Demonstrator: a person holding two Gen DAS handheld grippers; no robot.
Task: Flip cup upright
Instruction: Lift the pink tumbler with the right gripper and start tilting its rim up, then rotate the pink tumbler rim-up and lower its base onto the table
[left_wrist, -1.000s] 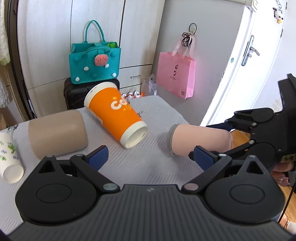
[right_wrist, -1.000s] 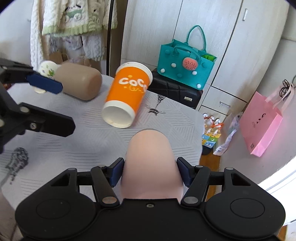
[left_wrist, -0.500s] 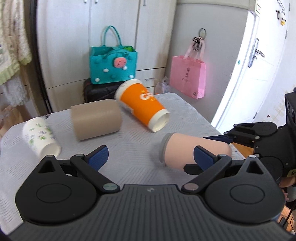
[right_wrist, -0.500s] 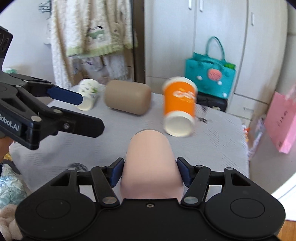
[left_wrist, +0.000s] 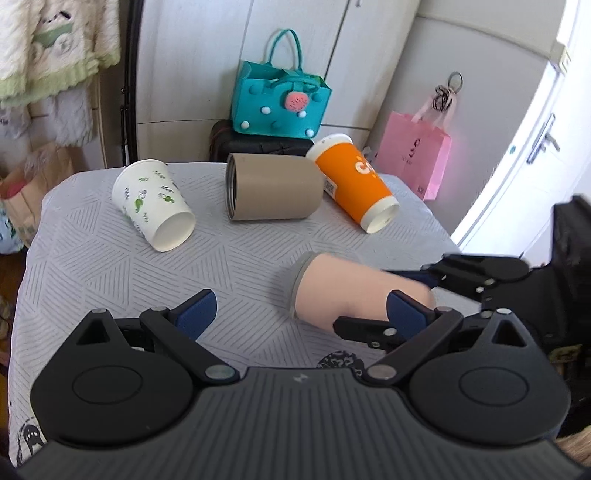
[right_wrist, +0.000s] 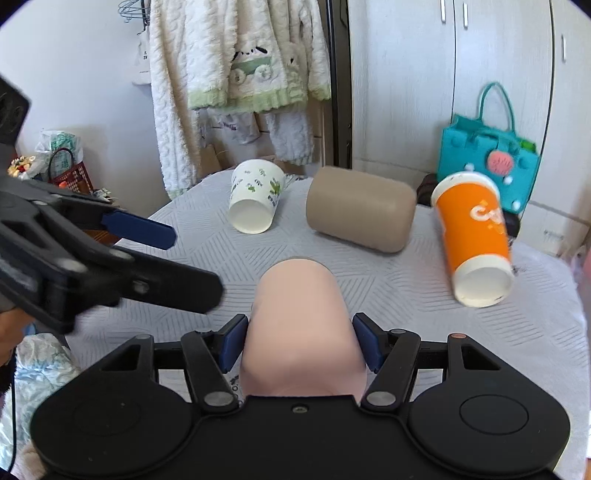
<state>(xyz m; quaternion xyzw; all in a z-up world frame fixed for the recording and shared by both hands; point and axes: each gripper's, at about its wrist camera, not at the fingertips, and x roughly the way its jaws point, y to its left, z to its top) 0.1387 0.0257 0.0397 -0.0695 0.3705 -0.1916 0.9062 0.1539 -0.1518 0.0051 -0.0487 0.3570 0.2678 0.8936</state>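
A pink cup (right_wrist: 301, 325) lies on its side between the blue pads of my right gripper (right_wrist: 299, 345), which is shut on it, mouth pointing away. The cup also shows in the left wrist view (left_wrist: 343, 291), held by the right gripper (left_wrist: 413, 291) just above the grey tablecloth (left_wrist: 110, 280). My left gripper (left_wrist: 301, 310) is open and empty, just left of the cup; it shows in the right wrist view (right_wrist: 140, 240). Three more cups lie on their sides farther back: white leaf-print (left_wrist: 155, 206), tan (left_wrist: 273, 186), orange (left_wrist: 354, 184).
A teal bag (left_wrist: 280, 101) on a black case stands behind the table. A pink bag (left_wrist: 417, 158) hangs at the right by a white door. A fluffy white garment (right_wrist: 236, 74) hangs at the far left. The table edge runs close on the right.
Both views have swung left, bringing the white leaf-print cup and the hanging garment into sight. The pink cup stays gripped by the right gripper and looks lifted off the cloth.
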